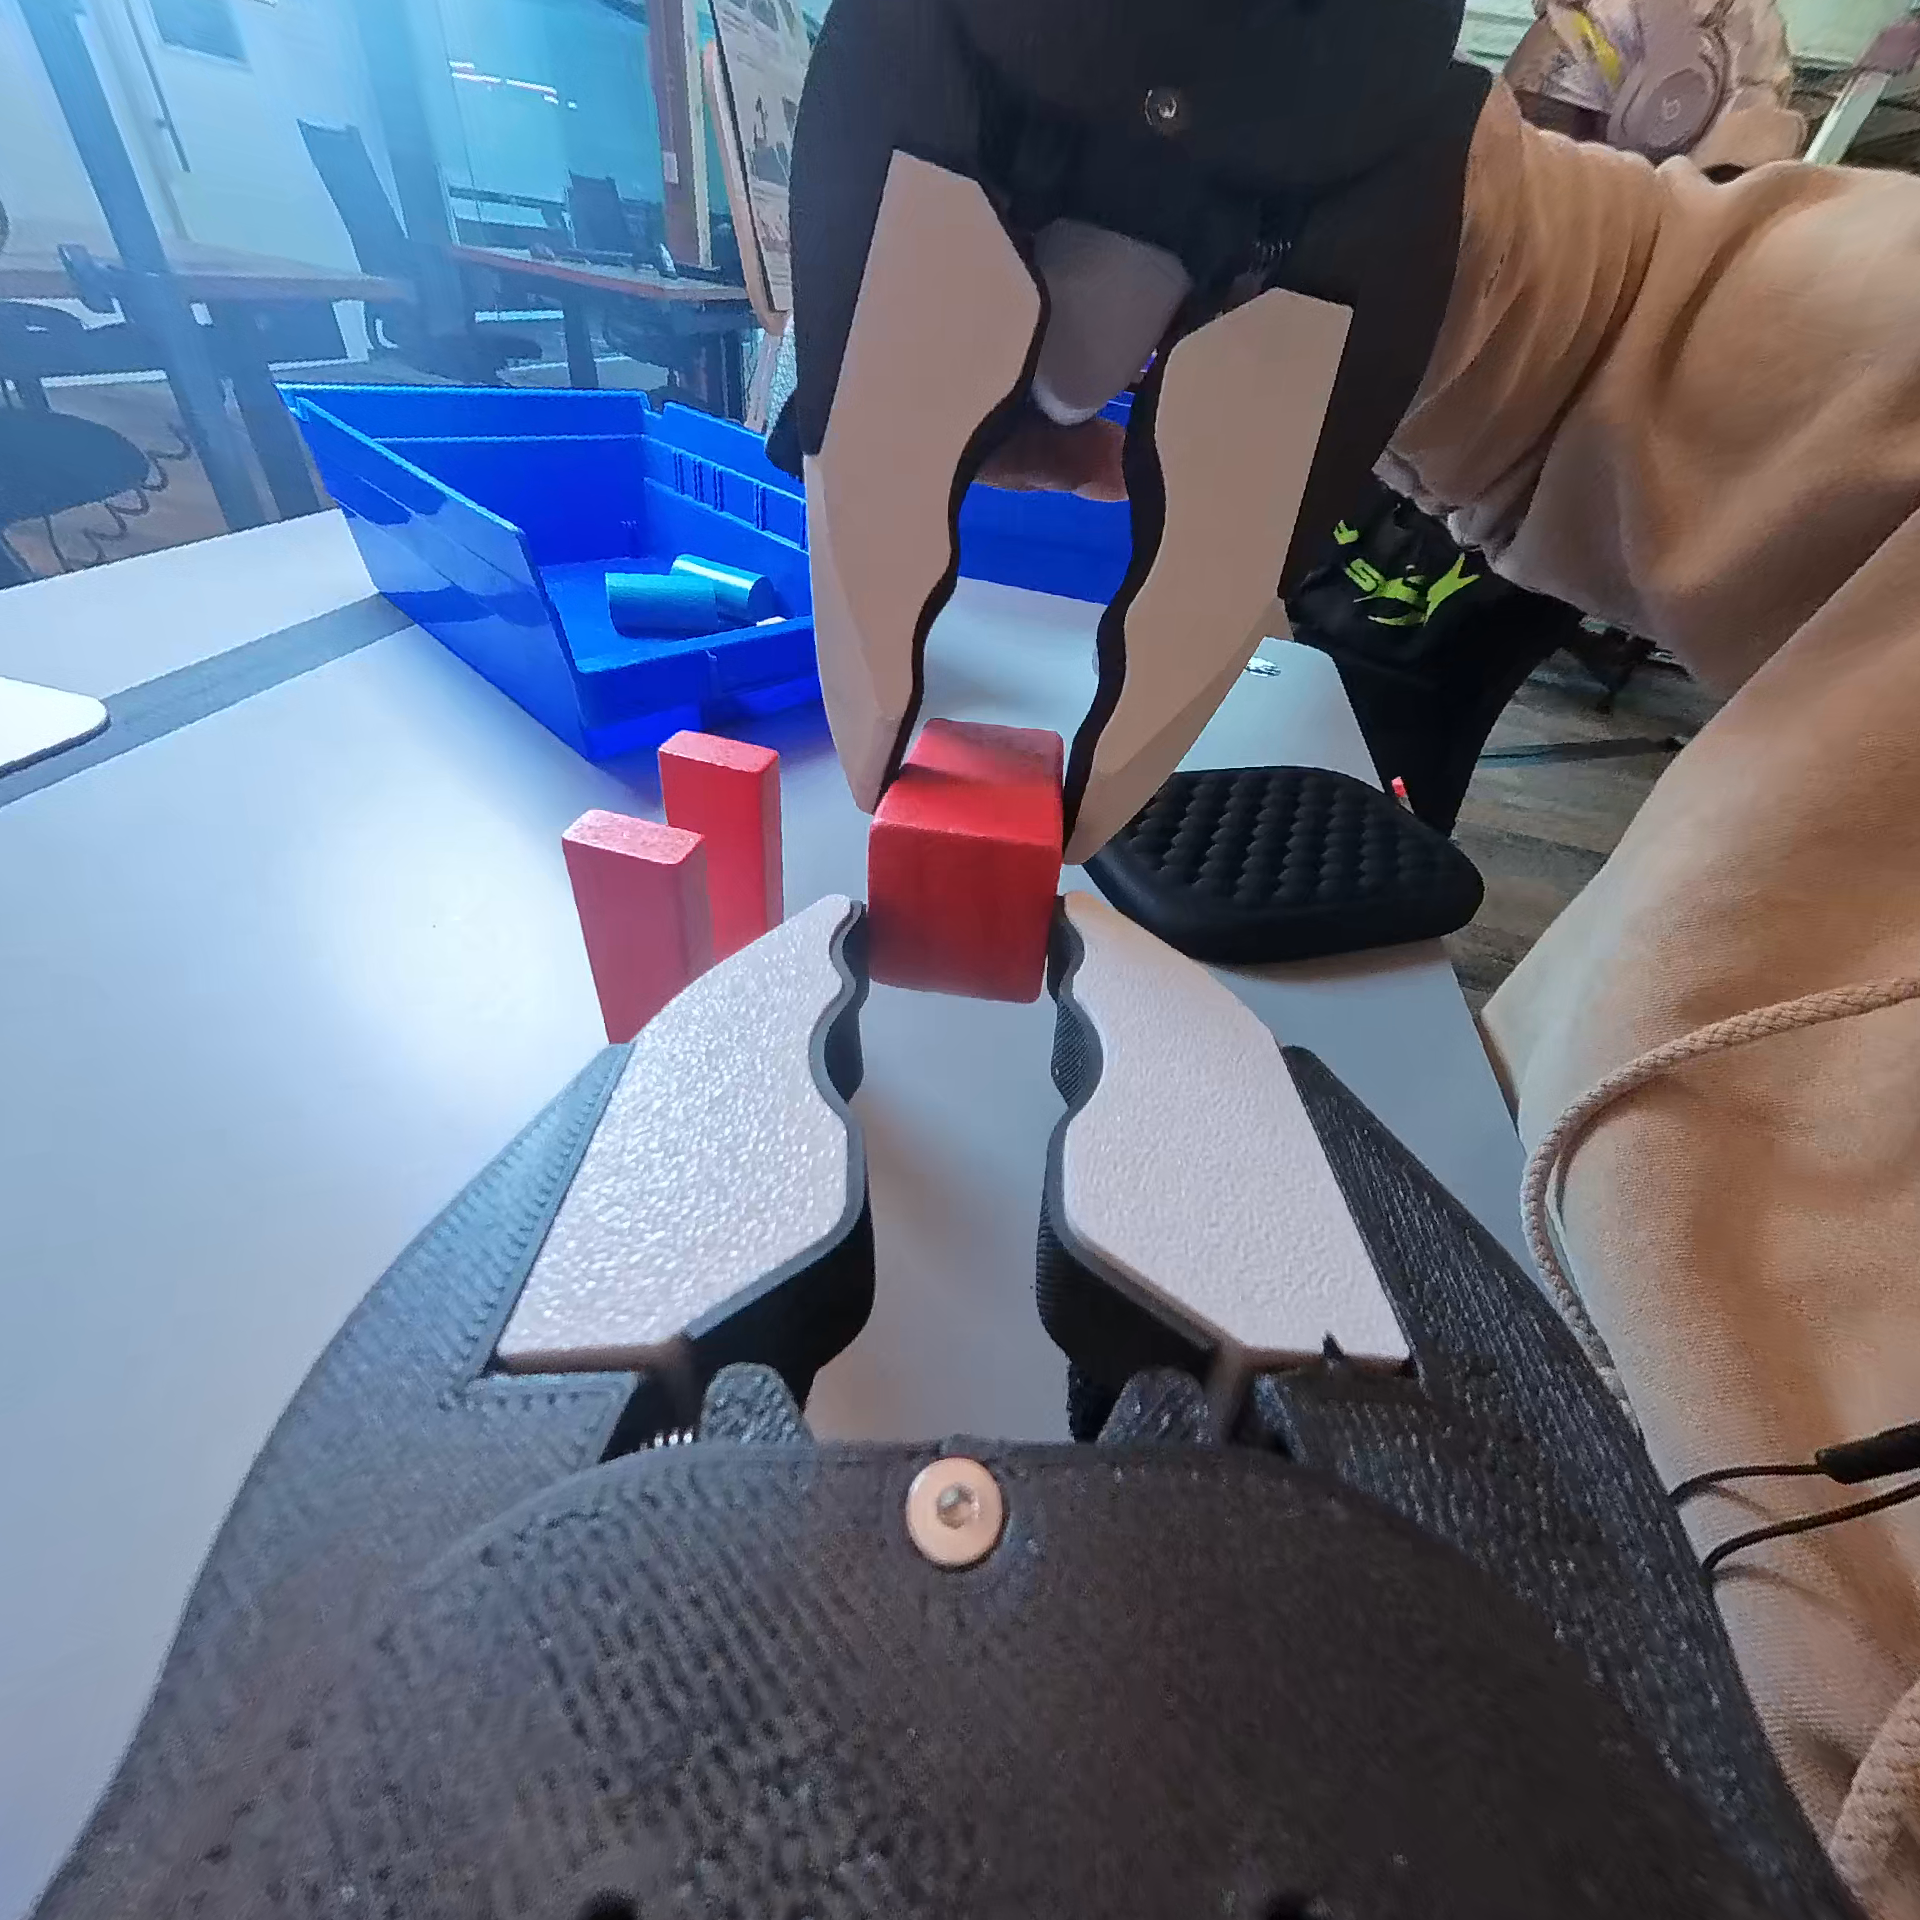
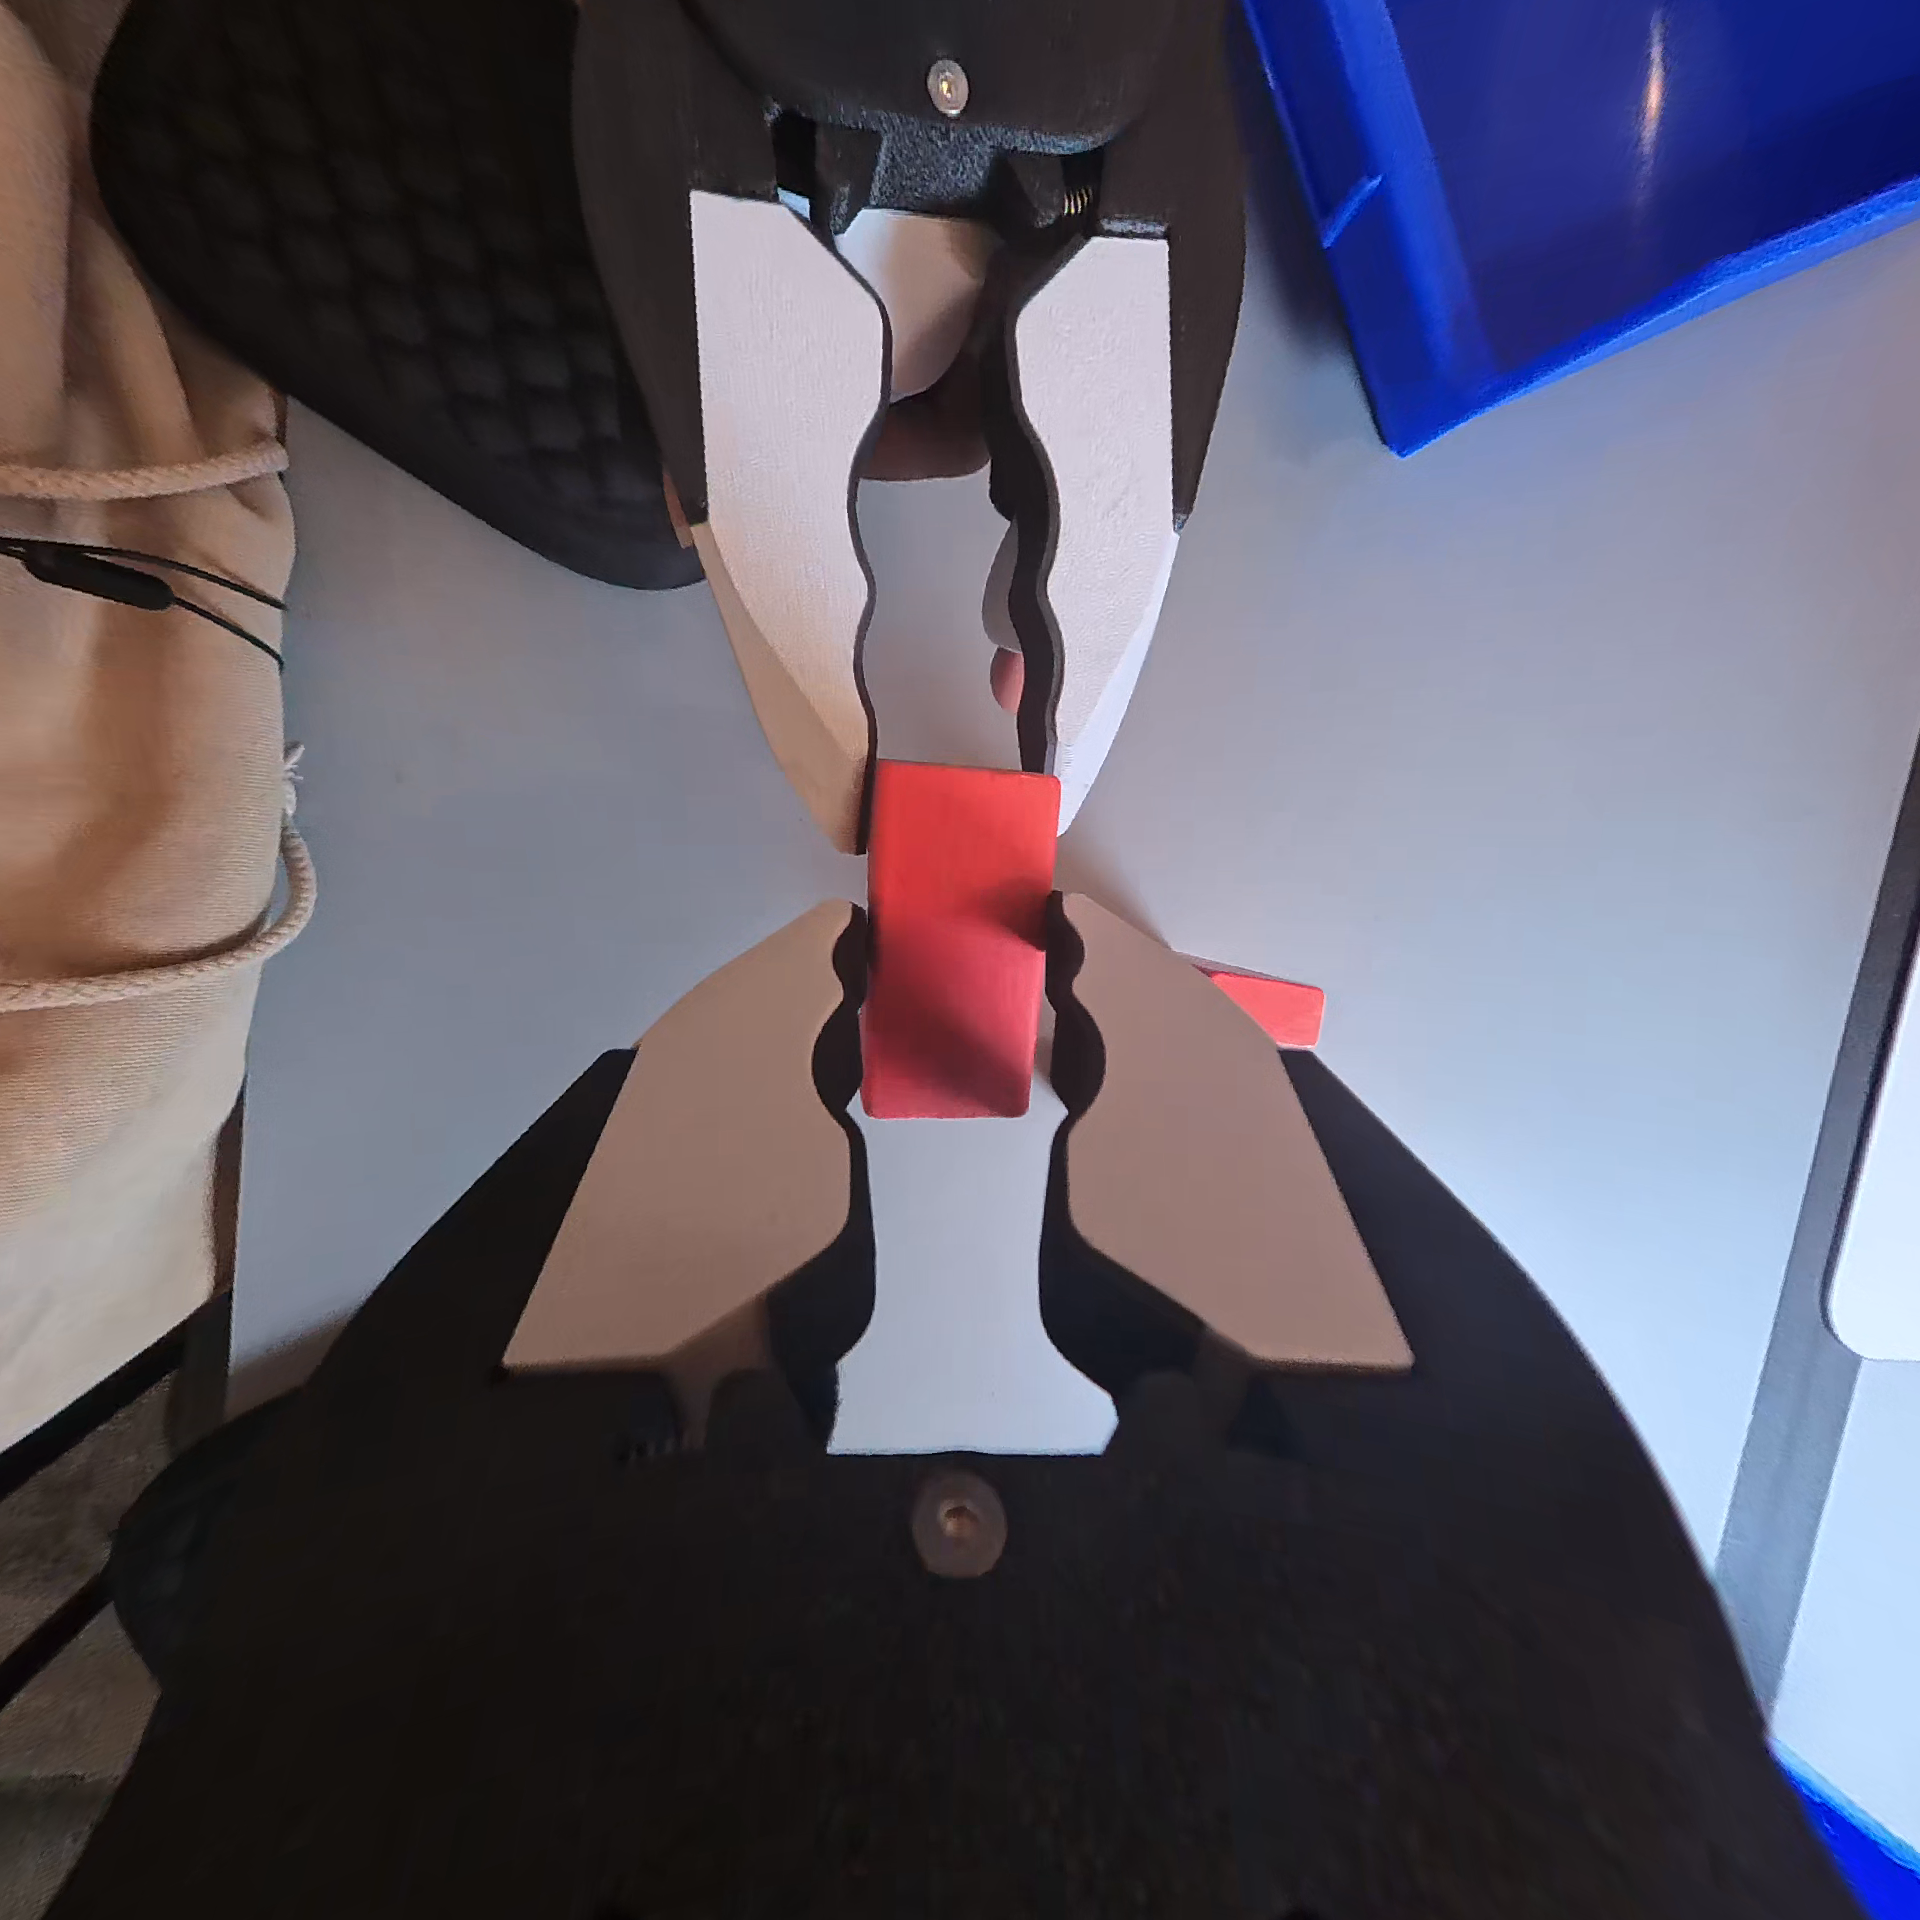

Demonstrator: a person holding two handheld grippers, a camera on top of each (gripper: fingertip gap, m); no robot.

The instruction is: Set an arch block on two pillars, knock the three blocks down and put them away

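Note:
A red arch block [image 1: 961, 894] is held from both ends, just right of two upright red pillars [image 1: 634, 935] [image 1: 727, 842] on the grey table. My left gripper [image 1: 961, 930] is shut on its near end. My right gripper [image 1: 971, 821] reaches in from the far side and is shut on its far end. In the right wrist view, my right gripper [image 2: 953, 925] and my left gripper [image 2: 956, 800] clamp the same arch block [image 2: 951, 935], and part of one pillar [image 2: 1268, 1003] shows past the right finger. I cannot tell whether the block touches the table.
A blue bin [image 1: 468, 540] with teal cylinders [image 1: 686, 597] stands behind the pillars and also shows in the right wrist view [image 2: 1455, 260]. A black textured pad [image 1: 1288, 862] lies right of the block. A person's beige sleeve [image 1: 1662, 520] fills the right side. A white object [image 1: 42, 717] sits at the left edge.

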